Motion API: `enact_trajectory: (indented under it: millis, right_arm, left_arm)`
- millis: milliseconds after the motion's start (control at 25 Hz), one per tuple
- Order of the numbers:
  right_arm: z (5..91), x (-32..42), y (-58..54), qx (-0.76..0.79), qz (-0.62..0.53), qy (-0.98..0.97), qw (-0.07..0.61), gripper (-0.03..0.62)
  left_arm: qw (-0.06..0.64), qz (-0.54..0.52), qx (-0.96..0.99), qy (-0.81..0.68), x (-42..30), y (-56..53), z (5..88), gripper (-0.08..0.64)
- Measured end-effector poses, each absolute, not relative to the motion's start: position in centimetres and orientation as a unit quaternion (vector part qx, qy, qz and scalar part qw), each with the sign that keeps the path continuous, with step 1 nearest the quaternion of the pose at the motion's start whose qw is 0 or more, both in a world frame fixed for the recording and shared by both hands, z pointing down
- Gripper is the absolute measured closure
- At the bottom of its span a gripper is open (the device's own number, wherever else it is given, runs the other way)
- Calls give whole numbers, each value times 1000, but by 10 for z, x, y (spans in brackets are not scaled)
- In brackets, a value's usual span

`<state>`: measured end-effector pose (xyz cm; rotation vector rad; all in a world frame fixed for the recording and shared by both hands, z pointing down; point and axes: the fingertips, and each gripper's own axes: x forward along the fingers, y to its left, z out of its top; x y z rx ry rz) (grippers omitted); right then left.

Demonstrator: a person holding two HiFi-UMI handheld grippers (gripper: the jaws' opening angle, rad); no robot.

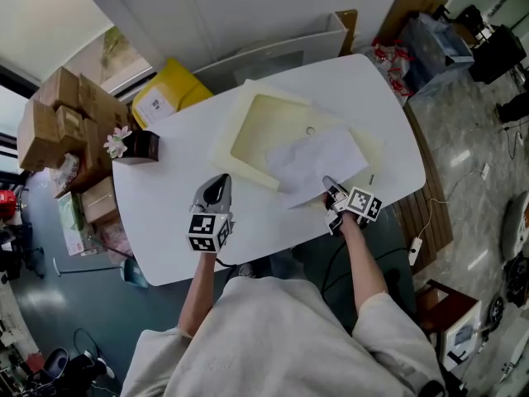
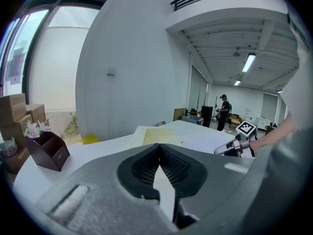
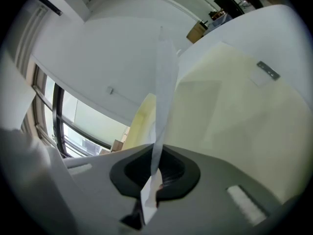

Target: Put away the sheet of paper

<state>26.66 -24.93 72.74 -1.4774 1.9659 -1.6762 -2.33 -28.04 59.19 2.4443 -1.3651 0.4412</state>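
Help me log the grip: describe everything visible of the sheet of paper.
The sheet of paper is white, thin and lightly creased, roughly rectangular. It spreads over the near right part of the cream tray, and its near edge reaches out over the white table. The right gripper is shut on that near edge. Seen from that gripper, the sheet runs edge-on out of the jaws.

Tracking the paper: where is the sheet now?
The sheet lies right of centre in the head view, partly over the tray, a corner pinched in the right gripper.
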Motion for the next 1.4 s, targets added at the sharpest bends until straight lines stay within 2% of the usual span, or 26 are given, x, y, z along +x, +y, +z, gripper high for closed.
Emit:
enact_trajectory:
  millis: [680, 1400]
  right_arm:
    - [741, 223, -302, -412, -548, 725, -66, 591]
    - [749, 223, -344, -367, -605, 704, -60, 591]
  left_arm:
    - [157, 160, 829, -512, -44, -287, 592, 554]
    - [161, 173, 814, -531, -54, -289, 598, 554]
